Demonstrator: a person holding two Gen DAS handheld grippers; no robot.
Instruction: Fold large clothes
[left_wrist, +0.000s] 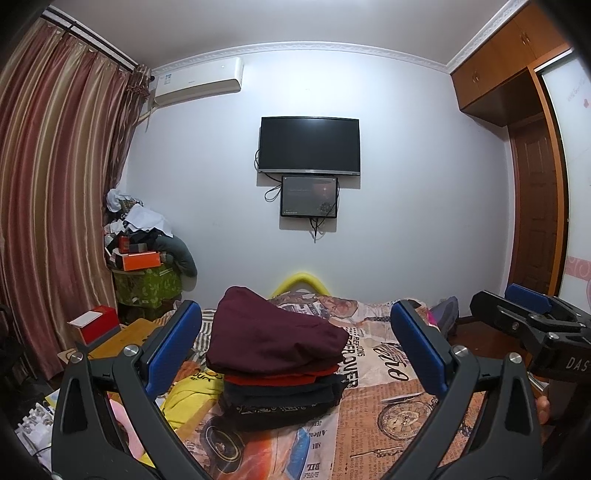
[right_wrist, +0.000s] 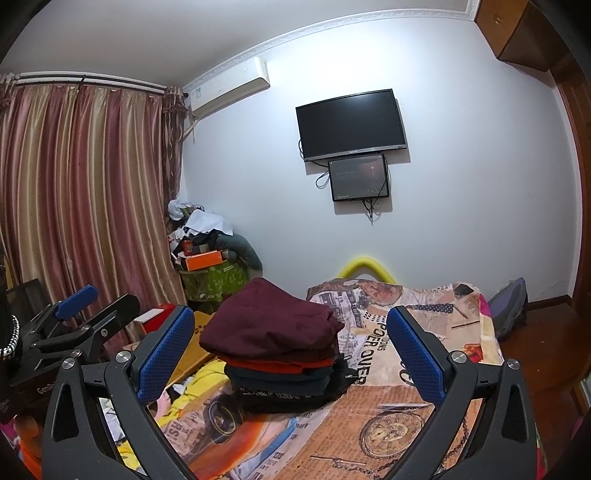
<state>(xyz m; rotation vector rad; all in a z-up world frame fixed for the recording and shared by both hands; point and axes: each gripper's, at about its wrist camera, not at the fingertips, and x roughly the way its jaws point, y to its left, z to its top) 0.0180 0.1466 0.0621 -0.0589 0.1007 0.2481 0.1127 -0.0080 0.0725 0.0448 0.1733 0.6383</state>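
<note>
Folded stack (left_wrist: 277, 358), maroon garment (left_wrist: 273, 328) on top, sits mid-bed (left_wrist: 388, 417) left of centre, both left hand-held gripper (left_wrist: 295, 350) and right hand-held gripper (right_wrist: 291, 350) spread wide, empty, hovering near side—likely fold done, next is yellow garment (left_wrist: 188, 398) at left.

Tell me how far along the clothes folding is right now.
Done: a stack of folded clothes sits on the bed, a maroon garment on top. In hand: nothing; the left tool and right tool are both open and empty, raised before the stack. Left: the crumpled yellow garment beside the stack looks unfolded.
</note>
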